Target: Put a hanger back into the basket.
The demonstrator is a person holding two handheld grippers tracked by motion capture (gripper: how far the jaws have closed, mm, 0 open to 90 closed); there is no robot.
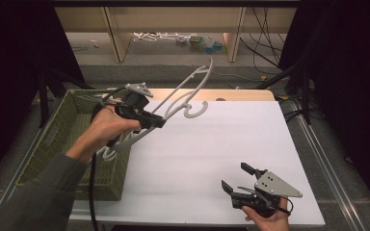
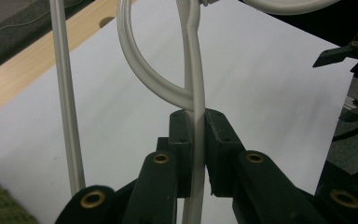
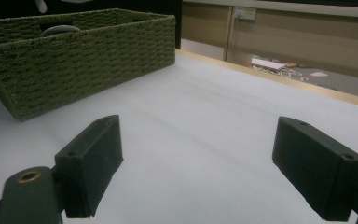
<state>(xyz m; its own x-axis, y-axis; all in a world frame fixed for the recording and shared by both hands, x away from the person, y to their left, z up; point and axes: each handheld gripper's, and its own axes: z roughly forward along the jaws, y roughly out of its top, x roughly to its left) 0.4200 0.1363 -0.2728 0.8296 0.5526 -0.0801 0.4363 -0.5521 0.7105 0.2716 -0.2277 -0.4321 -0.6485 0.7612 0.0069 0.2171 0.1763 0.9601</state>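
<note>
Left gripper, high view: clamping a white hanger by 1 of its thin bars, holding it up off the table, slanting from above the basket toward the far edge, hook end lying over the mat near the wooden strip. Gripping hand coming in from the lower left, cable trailing down. Sitting low at the near right edge, right gripper, jaws spread wide with nothing between them, held by the right hand, well apart from the hanger. More white hangers lying inside the basket under the raised one.

Left gripper view: pinching the hanger between the 2 black pads, bar running straight up through the narrow gap, a curved loop branching off just above the pads, a second straight bar standing apart at the left. Showing the other gripper at the right edge, farther off, over the table.

Right gripper view: standing wide open, right gripper with only bare table between the 2 pads. Resting on the table at the upper left, the green woven basket, a pale curved piece peeking over its rim.
</note>
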